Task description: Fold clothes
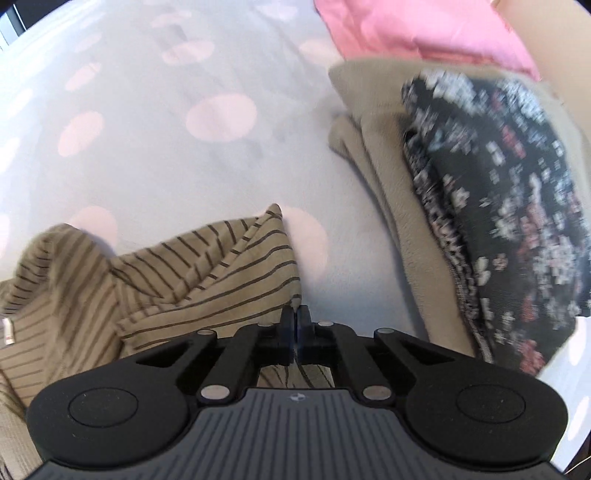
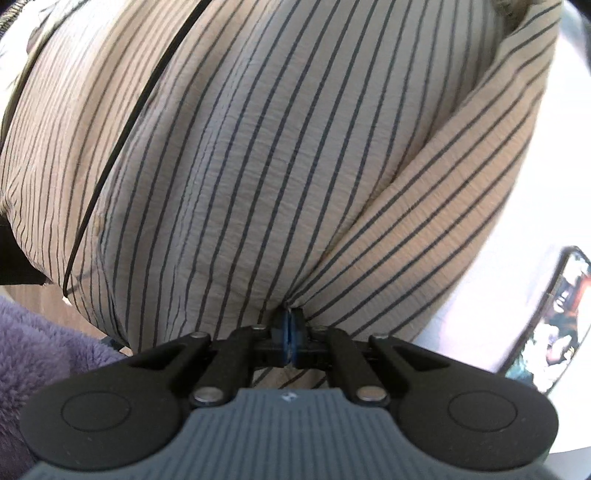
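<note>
A tan shirt with thin dark stripes lies crumpled at the lower left of the left wrist view. My left gripper is shut on its right edge, where the cloth gathers into the fingertips. More striped cloth shows beneath the jaws. The same striped shirt fills the right wrist view, pulled taut in folds that converge on my right gripper. That gripper is shut on a pinch of the cloth and points down.
On the dotted white bedsheet at the right sits a folded stack: a beige garment, a black floral one, and a pink one behind. A purple fleece, a phone and a thin black cable appear in the right wrist view.
</note>
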The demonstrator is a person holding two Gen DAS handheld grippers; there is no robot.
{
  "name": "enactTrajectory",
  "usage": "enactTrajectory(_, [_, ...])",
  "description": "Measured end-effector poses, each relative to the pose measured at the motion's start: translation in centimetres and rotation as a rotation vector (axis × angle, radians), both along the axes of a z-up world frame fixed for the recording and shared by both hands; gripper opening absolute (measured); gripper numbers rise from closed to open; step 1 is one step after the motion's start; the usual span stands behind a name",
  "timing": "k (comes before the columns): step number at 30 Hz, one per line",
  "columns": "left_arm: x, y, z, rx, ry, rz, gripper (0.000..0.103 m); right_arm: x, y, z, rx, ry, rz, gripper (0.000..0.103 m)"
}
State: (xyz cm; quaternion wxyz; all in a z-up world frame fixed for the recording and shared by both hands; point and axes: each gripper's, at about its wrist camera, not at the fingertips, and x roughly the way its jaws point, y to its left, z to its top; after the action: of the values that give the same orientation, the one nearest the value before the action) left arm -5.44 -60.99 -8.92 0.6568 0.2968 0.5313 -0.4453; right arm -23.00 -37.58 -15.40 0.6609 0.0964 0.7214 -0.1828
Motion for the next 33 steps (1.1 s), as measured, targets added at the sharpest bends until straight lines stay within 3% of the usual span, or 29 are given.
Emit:
enactTrajectory(12, [1.0,5.0,7.3,-0.068,-0.082,0.033,0.000,-0.1,1.5,5.7,-0.069,-0.182,0.147,0.002])
enactTrajectory(14, [1.8,6.4,7.9,-0.075,-0.100,0.037,0.000,-2.1,5.2,6.8,-0.059,-0.202,0.178,0.002])
enactTrajectory(18, [3.9,9.7,8.7,-0.088,-0.110,0.062,0.000,0.4,5.8,7.0,-0.001,-0.222,0.209,0.002])
enactTrajectory(21, [5.8,12.3,8.1,-0.099,-0.092,0.086,0.000,-0.2,9.2,1.6,0.041,-0.229,0.228,0.002])
enactTrajectory(26, [9.8,16.4,5.5,-0.120,-0.035,0.164,0.000,1.0,13.2,2.4,0.088,-0.228,0.252,0.002])
enactTrajectory(33, [14.9,20.9,0.0,-0.166,0.073,0.283,0.000,2.2,13.0,1.9,0.140,-0.166,0.249,0.002])
